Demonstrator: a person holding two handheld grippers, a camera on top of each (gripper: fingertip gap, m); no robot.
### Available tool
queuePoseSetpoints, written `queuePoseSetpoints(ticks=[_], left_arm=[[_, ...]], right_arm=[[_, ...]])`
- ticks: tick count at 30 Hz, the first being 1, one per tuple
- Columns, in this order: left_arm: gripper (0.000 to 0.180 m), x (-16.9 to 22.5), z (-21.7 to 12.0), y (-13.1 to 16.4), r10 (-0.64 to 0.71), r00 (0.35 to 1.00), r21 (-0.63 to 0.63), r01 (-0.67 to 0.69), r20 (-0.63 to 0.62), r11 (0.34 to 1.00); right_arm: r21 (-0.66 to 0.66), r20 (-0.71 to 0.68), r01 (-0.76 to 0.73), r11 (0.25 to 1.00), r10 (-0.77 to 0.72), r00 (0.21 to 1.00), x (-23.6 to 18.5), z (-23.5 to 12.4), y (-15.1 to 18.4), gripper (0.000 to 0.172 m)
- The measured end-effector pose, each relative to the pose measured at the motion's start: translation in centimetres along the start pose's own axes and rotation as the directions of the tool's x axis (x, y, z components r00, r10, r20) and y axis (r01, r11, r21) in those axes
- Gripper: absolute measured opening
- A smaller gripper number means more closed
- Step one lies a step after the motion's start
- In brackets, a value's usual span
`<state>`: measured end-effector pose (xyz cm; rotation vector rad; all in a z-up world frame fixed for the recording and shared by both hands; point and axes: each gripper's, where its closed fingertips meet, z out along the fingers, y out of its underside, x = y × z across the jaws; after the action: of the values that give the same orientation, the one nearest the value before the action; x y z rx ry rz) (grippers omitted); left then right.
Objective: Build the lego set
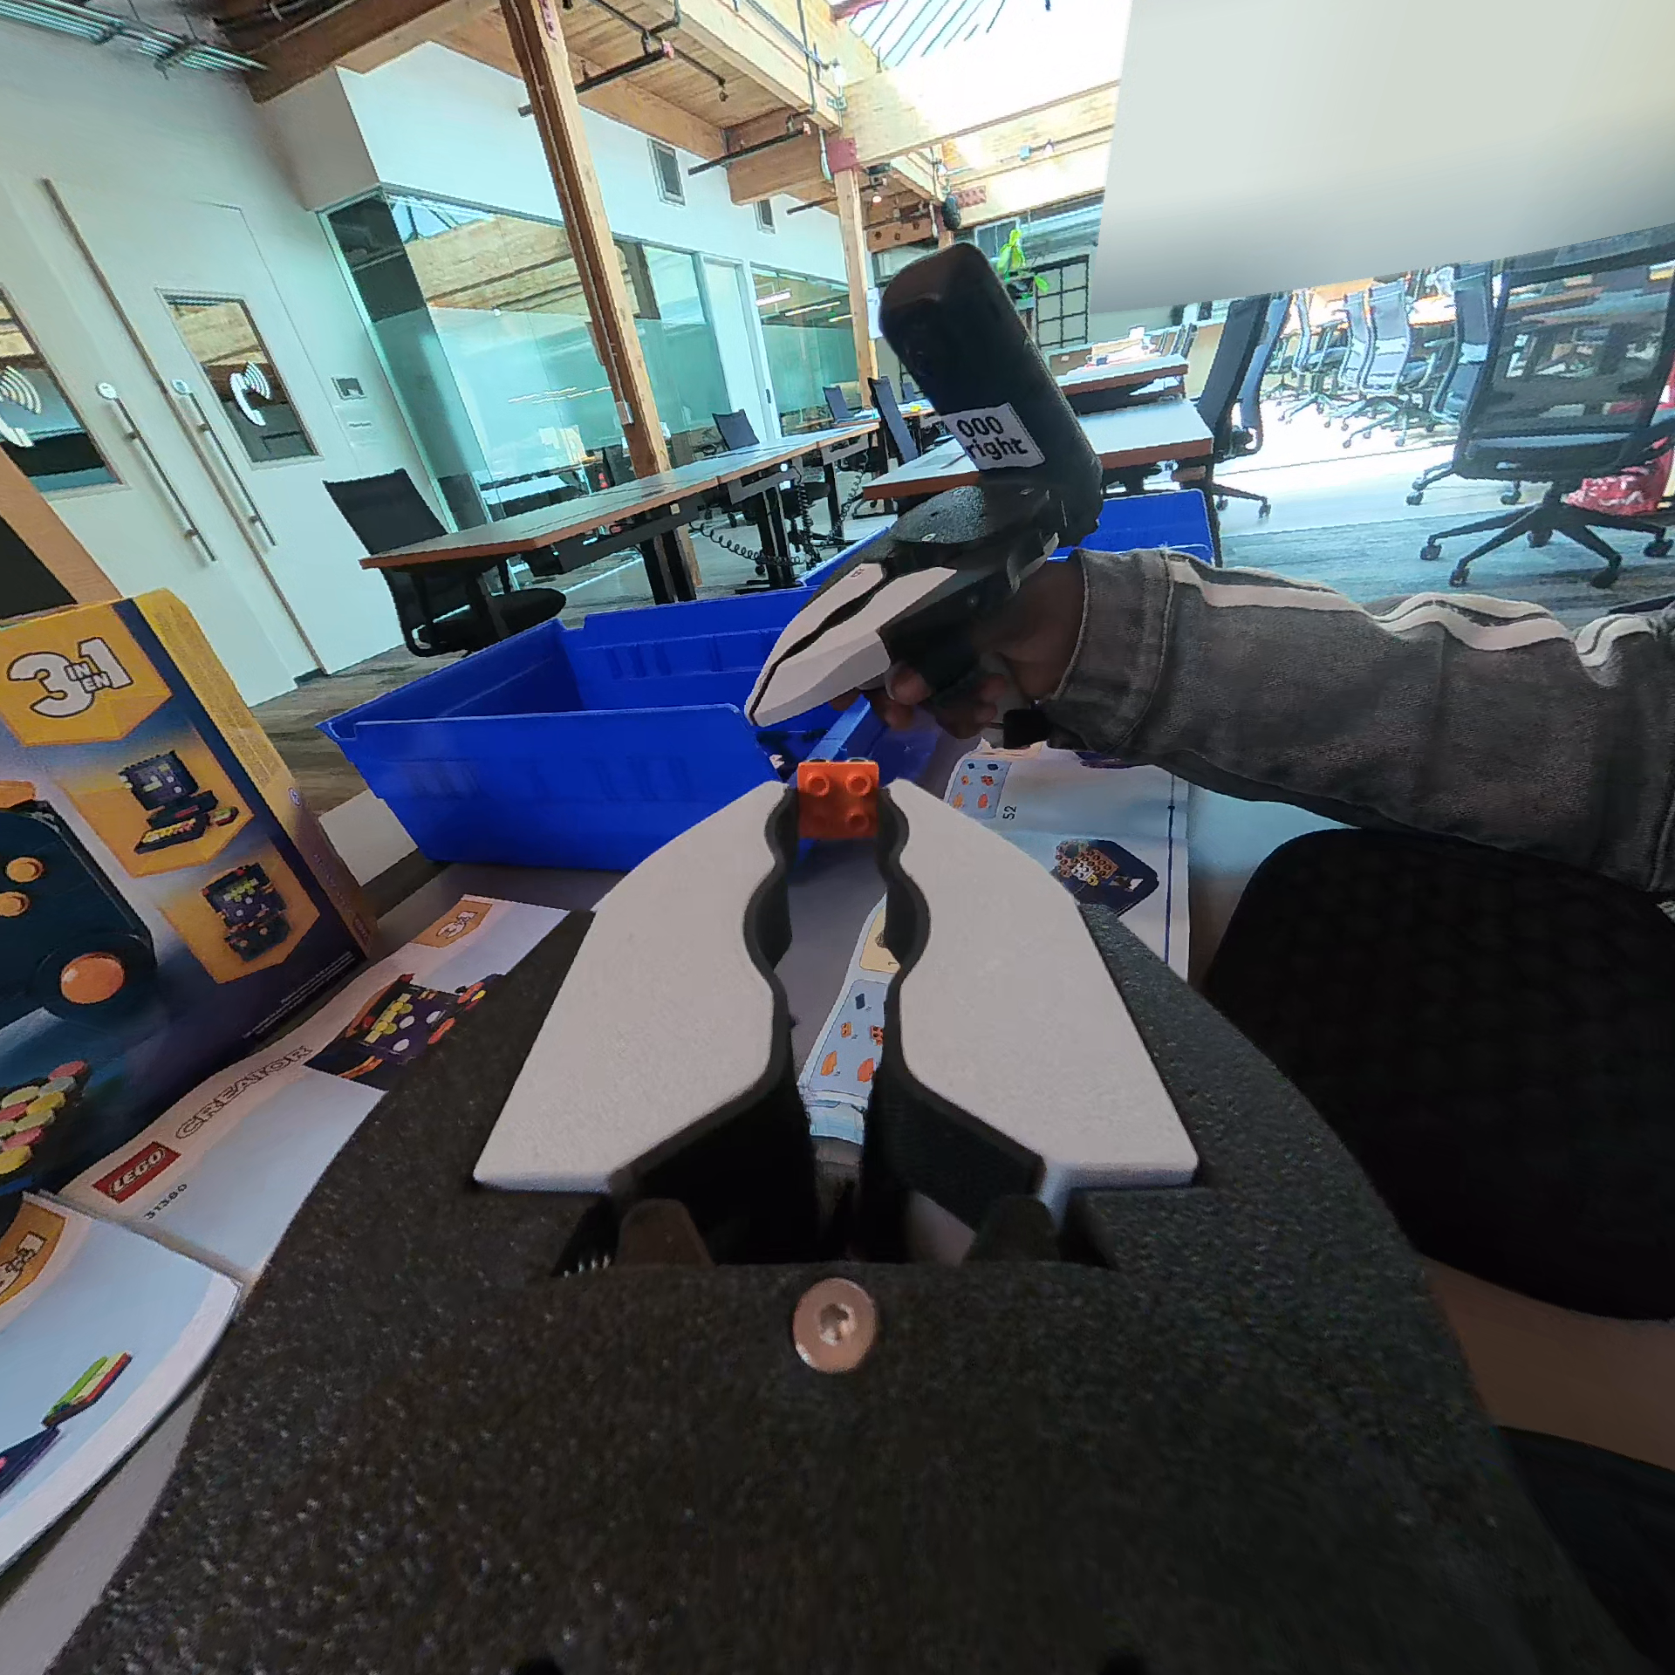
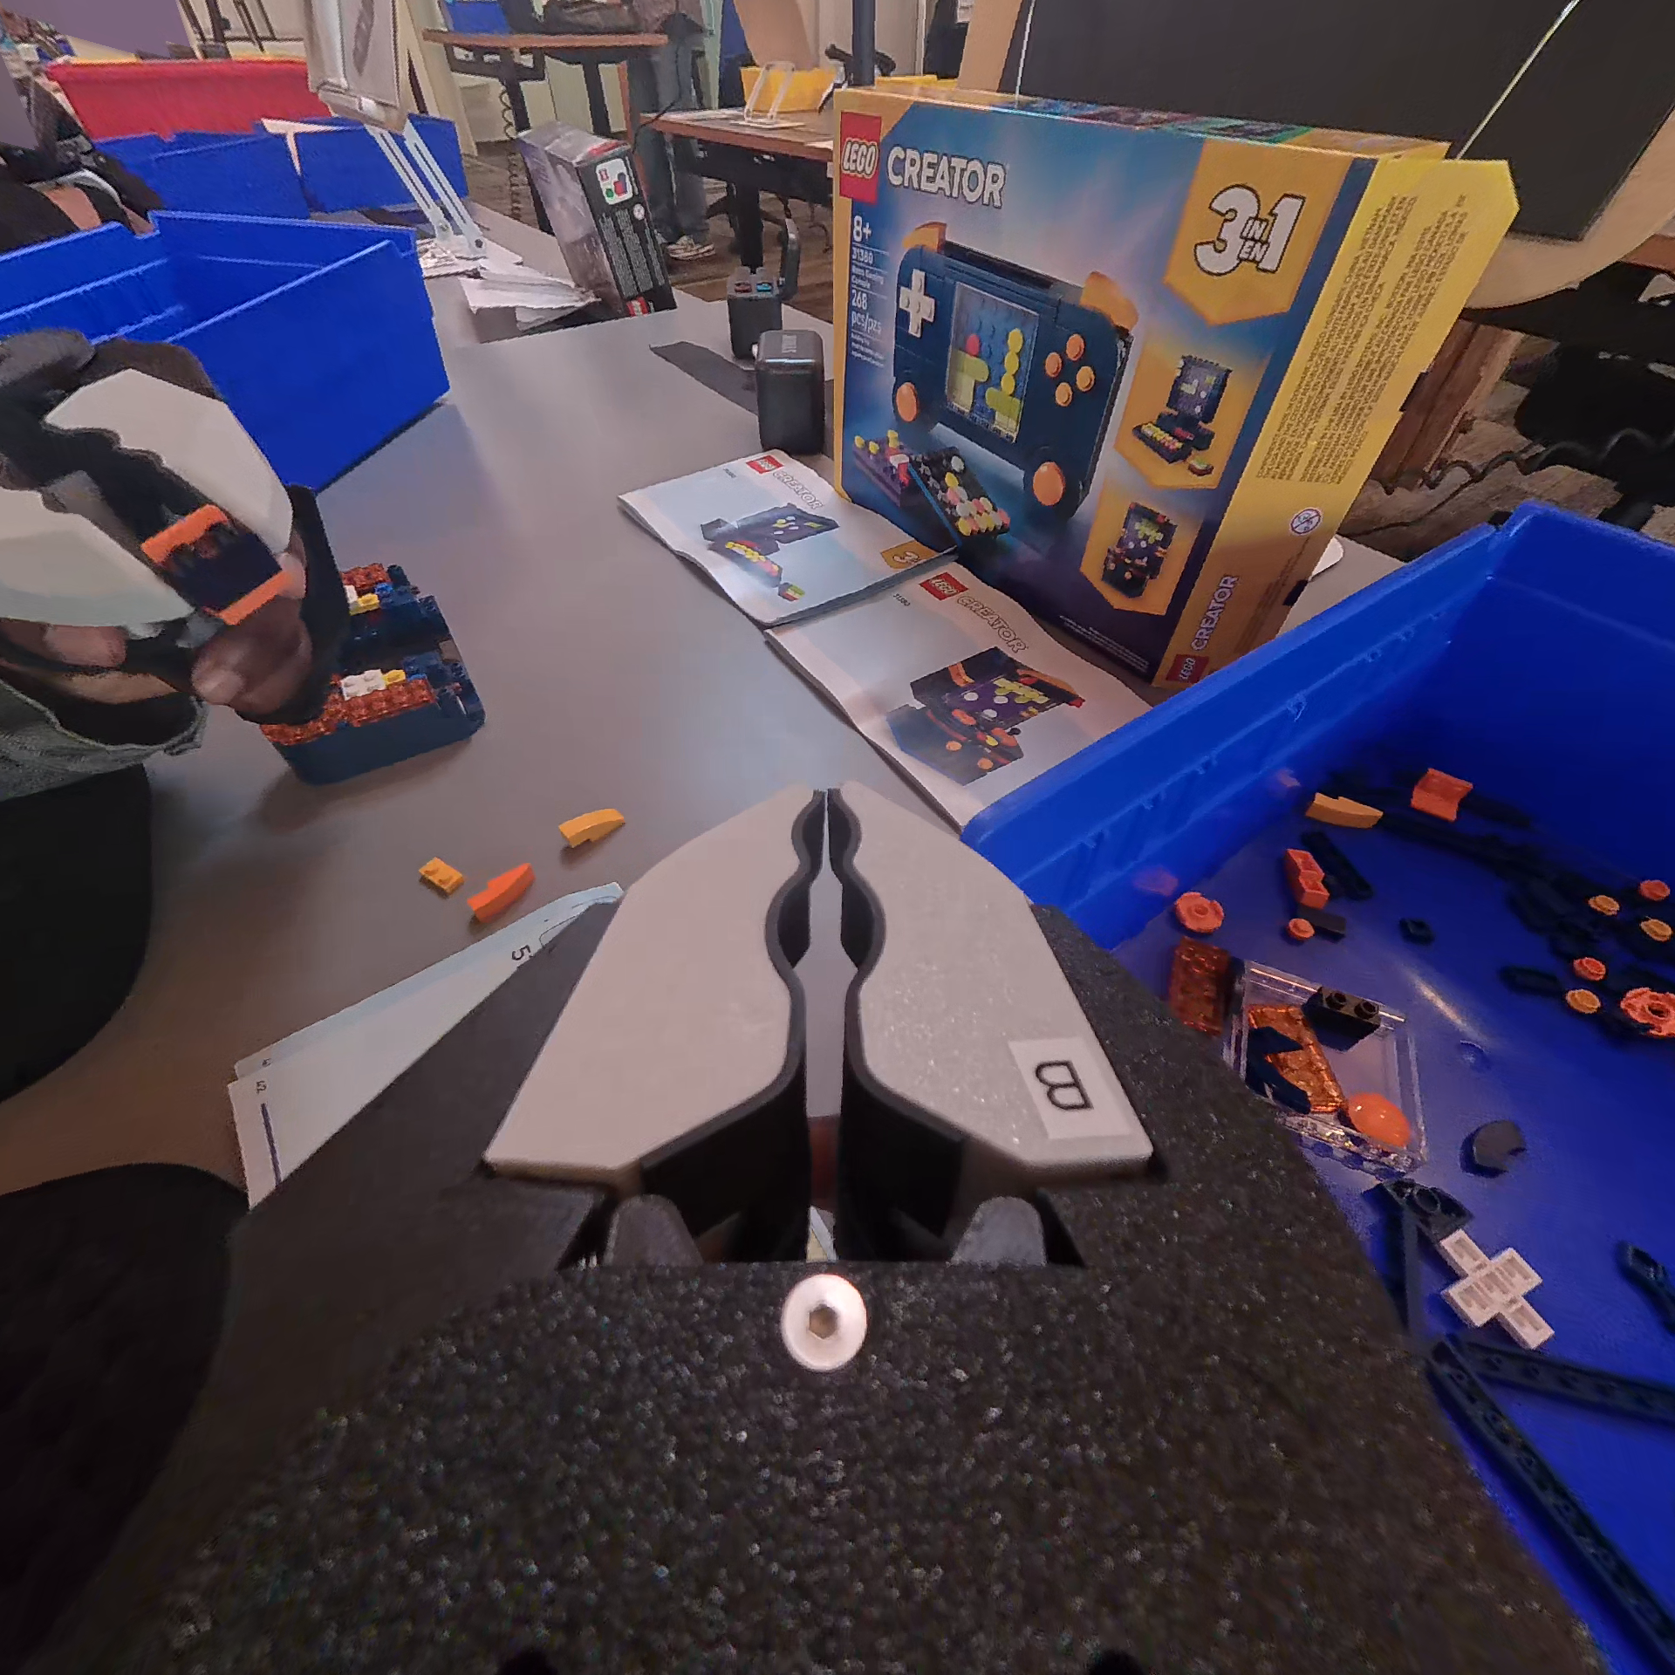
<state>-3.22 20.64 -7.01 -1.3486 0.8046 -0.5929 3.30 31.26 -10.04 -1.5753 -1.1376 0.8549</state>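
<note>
My left gripper [image 1: 838, 805] is shut on a small orange studded brick [image 1: 838, 798], pinched at the fingertips and held above the table. In the right wrist view it sits at the far left [image 2: 213, 566], and the orange brick there has a dark piece on it [image 2: 217, 562], just above a part-built dark blue and orange brick model [image 2: 390, 680]. My right gripper [image 2: 827, 799] is shut with its pads pressed together and nothing between them. It hovers over the grey table [image 2: 589, 589] by the blue bin's edge. It also shows in the left wrist view [image 1: 770, 707], above the bin.
A blue bin [image 2: 1224, 752] of loose dark and orange pieces is at the right. Three small orange and yellow pieces [image 2: 498, 888] lie on the table. Instruction booklets [image 2: 952, 689] and a toy box [image 2: 1133, 363] stand behind. More blue bins [image 1: 562, 770] sit farther back. My right fingertips sit around 12 cm from my left ones.
</note>
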Motion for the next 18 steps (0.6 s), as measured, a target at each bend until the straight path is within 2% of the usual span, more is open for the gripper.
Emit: queuePoseSetpoints(ticks=[4, 9, 11, 14, 16, 18], left_arm=[[0.015, -0.2, -0.1, -0.3, -0.012, 1.000, 0.020, 0.012, 0.010, 1.000], [0.015, -2.4, -1.7, -2.5, -0.142, 0.986, 0.178, 0.126, 0.082, 0.976], [0.015, -3.6, -2.4, -3.0, -0.196, 0.974, 0.236, 0.164, 0.116, 0.958], [0.015, -4.2, -2.8, -3.0, -0.196, 0.970, 0.233, 0.160, 0.141, 0.959], [0.015, -4.3, -2.6, -2.5, -0.131, 0.974, 0.182, 0.097, 0.186, 0.978], [0.015, -3.9, -2.3, -2.3, -0.071, 0.978, 0.144, 0.043, 0.196, 0.989]], right_arm=[[-0.018, -0.005, 0.012, 1.000, -0.012, 1.000, 0.0, 0.1, 0.3, 0.000], [-0.021, 0.006, 0.004, 1.000, -0.003, 1.000, -0.1, 0.1, 0.4, 0.000], [-0.045, 0.057, 0.007, 0.999, -0.005, 0.998, -0.8, 0.3, 0.8, 0.002], [-0.138, 0.147, 0.031, 0.990, -0.010, 0.989, -2.6, 1.0, 2.2, 0.006], [-0.248, 0.174, 0.053, 0.967, -0.009, 0.985, -3.4, 1.5, 3.8, 0.009], [-0.361, 0.144, 0.059, 0.931, -0.008, 0.990, -3.3, 1.7, 5.5, 0.012]])
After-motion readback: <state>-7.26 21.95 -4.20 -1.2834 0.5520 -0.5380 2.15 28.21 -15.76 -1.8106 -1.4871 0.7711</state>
